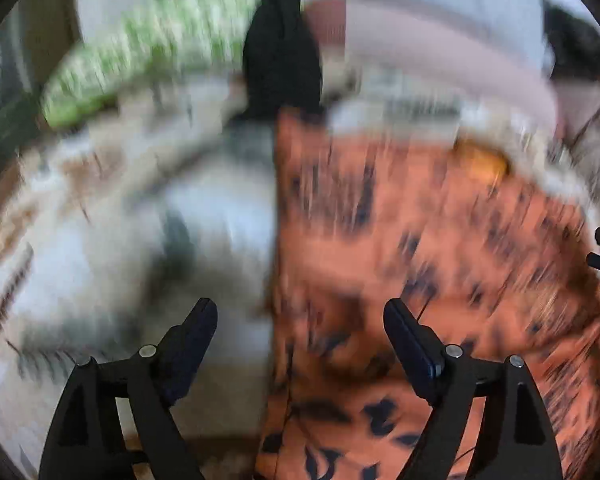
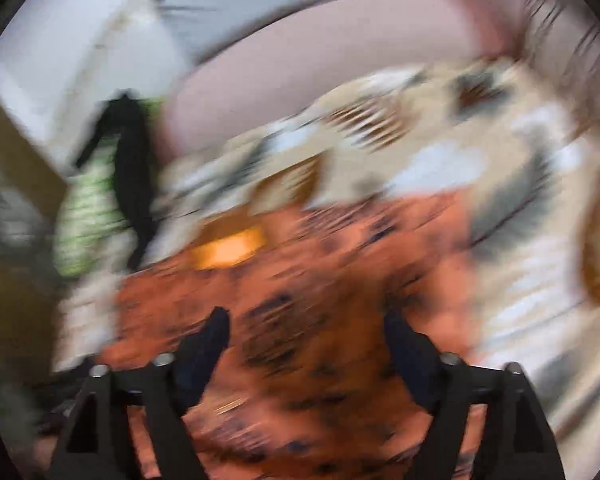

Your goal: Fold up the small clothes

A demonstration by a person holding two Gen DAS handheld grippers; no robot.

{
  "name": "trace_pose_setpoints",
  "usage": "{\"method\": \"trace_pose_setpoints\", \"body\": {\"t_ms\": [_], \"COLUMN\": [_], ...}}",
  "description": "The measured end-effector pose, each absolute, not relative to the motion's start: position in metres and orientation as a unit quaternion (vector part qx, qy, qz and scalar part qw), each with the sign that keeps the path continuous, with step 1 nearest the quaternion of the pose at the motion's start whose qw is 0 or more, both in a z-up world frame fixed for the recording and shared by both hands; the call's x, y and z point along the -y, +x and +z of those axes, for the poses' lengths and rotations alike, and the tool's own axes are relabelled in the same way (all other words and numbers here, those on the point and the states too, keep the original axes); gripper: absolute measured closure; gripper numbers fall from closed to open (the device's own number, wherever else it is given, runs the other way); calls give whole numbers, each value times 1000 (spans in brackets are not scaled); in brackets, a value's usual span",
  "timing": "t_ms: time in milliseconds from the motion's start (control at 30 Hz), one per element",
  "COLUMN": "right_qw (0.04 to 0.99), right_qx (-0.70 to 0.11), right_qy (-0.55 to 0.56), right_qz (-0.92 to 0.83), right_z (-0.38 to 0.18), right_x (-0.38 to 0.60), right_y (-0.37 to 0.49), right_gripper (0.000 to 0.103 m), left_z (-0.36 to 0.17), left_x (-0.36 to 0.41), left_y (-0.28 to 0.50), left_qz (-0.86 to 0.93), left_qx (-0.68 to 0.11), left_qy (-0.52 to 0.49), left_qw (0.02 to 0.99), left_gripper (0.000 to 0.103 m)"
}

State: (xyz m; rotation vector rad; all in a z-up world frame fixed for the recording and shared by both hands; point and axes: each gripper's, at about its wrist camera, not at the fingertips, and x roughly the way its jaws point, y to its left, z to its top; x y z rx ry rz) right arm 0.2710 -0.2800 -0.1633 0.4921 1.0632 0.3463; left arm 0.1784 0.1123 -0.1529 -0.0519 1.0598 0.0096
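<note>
Hovering wide-open, empty: left gripper (image 1: 300, 312), right gripper (image 2: 305, 316) above orange patterned garment (image 1: 439, 260); folds appear unfinished; blur hides detail.

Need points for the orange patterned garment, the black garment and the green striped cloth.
orange patterned garment (image 1: 439, 240), left wrist view, middle of the fabric.
black garment (image 1: 280, 60), left wrist view, its dark body, blurred.
green striped cloth (image 2: 88, 220), right wrist view, striped part left of the black garment.
</note>
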Motion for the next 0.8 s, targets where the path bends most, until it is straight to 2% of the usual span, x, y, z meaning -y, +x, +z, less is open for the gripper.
{"method": "trace_pose_setpoints", "body": {"t_ms": [33, 67, 100, 167, 233, 300, 400, 533, 800], "right_qw": [788, 780, 792, 807, 837, 849, 836, 814, 773], "right_qx": [-553, -556, -516, -477, -439, -438, -479, -535, -513], "right_qy": [235, 259, 306, 324, 299, 274, 257, 222, 343], "right_qz": [133, 123, 115, 125, 130, 114, 72, 43, 148], "right_z": [-193, -203, -190, -162, -135, -130, -153, -194, -208], "right_x": [282, 288, 299, 304, 304, 309, 332, 364, 374], "right_y": [278, 276, 262, 240, 204, 158, 101, 40, 4], "right_gripper": [14, 18, 19, 18, 14, 12, 12, 12, 13], "left_z": [-162, -155, -141, -111, -93, -89, -107, -138, -148], "left_x": [-113, -113, -114, -119, -125, -133, -146, -150, -147], "left_y": [177, 173, 163, 137, 106, 74, 27, -3, -40], "left_qz": [5, 8, 8, -18, -29, -39, -52, -51, -65], "left_qx": [-518, -505, -497, -457, -435, -433, -469, -518, -535], "left_qy": [-23, -22, -31, -71, -93, -120, -170, -181, -208], "left_qw": [855, 863, 867, 886, 895, 893, 865, 834, 816], "left_gripper": [17, 18, 18, 17, 17, 14, 14, 14, 14]}}
